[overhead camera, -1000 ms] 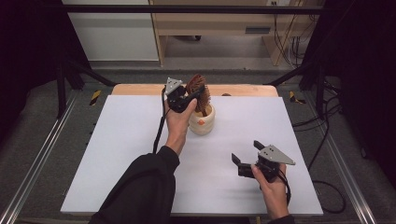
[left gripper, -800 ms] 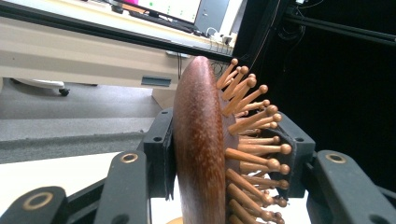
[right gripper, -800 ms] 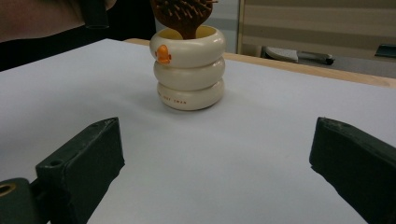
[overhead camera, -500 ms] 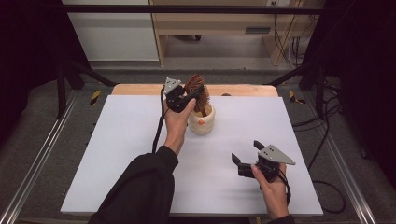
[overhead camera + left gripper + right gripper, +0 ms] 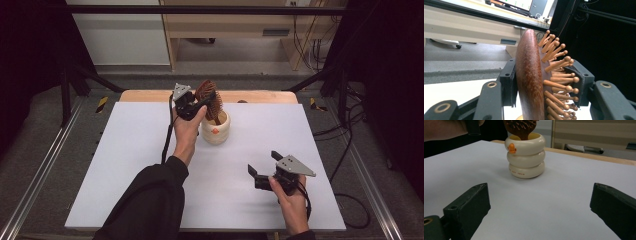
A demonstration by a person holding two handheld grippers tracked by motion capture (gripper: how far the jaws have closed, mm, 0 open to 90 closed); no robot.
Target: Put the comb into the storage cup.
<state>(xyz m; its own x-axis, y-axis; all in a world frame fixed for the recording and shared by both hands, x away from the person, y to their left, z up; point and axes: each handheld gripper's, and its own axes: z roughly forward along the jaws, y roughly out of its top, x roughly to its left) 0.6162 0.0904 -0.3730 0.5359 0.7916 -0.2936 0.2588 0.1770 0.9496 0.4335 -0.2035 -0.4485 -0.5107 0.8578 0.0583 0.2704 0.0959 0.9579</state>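
A brown wooden hairbrush (image 5: 207, 95) stands upright with its handle down in a cream ringed cup (image 5: 216, 129) at the back middle of the white table. My left gripper (image 5: 202, 102) is shut on the brush head. In the left gripper view one jaw lies against the brush's (image 5: 529, 75) smooth back and the other against the tips of its pegs. My right gripper (image 5: 264, 163) is open and holds nothing, low over the table at the front right. The right gripper view looks across the table at the cup (image 5: 526, 155), which bears a small orange mark, and at the brush (image 5: 520, 127) above it.
The white table top (image 5: 125, 165) rests on a wooden board whose edge shows at the back. Beyond it are a wooden bench and cables on the floor. Metal rails run along both sides of the table.
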